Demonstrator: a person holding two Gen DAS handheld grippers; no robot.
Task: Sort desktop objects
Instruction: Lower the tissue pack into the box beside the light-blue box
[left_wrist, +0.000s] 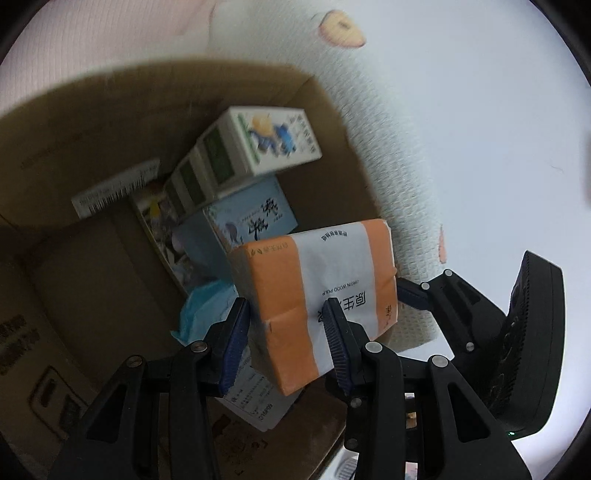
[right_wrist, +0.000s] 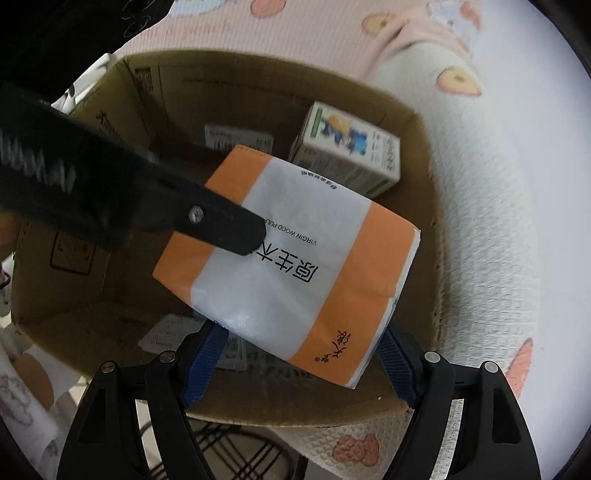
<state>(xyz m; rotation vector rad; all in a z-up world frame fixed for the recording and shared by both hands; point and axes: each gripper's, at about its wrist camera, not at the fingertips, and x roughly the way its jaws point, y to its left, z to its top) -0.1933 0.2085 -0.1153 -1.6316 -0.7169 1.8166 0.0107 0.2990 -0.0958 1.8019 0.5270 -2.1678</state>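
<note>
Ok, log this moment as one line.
phase: placing | left gripper: shut on tissue pack | right gripper: shut on tissue pack | location: over cardboard box | inside: small boxes

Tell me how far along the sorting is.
Done: a green-and-white carton and a light blue carton already lie in the cardboard box. In hand: the left tool clamps the orange tissue pack above the box; the right tool brackets its ends, contact unclear. Left: lower and release the pack. Remaining desktop items aren't in view.
</note>
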